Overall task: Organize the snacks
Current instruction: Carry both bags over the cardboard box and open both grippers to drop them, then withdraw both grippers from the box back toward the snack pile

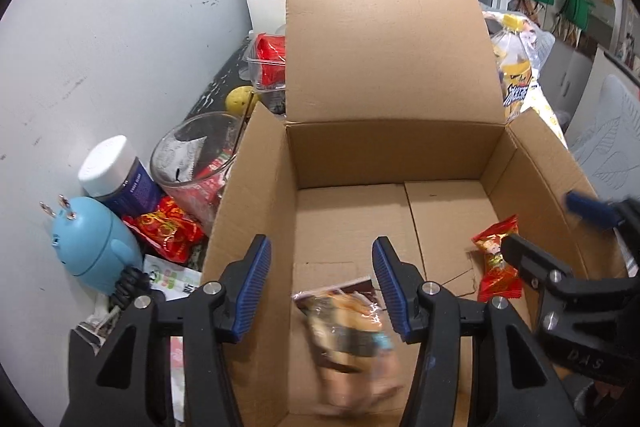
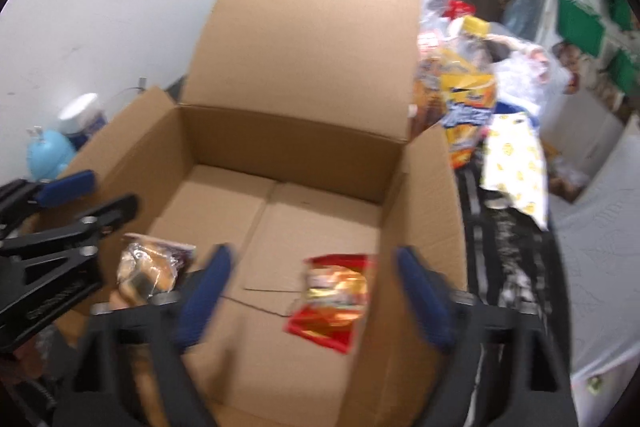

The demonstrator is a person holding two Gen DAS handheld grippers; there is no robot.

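STATE: your left gripper [image 1: 322,287] and right gripper [image 2: 316,301] are both standing open, holding nothing | LOCATION: brown snack packet [image 1: 352,339] and red snack packet [image 2: 334,301] are lying in the cardboard box [image 1: 532,163] | RISK: you are crowding the grippers; colliding is becoming likely.

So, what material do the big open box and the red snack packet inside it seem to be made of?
The box looks like plain brown corrugated cardboard: matte, with fold creases and raw flap edges. The red snack packet seems to be glossy plastic or foil film: it shines and has crimped ends.
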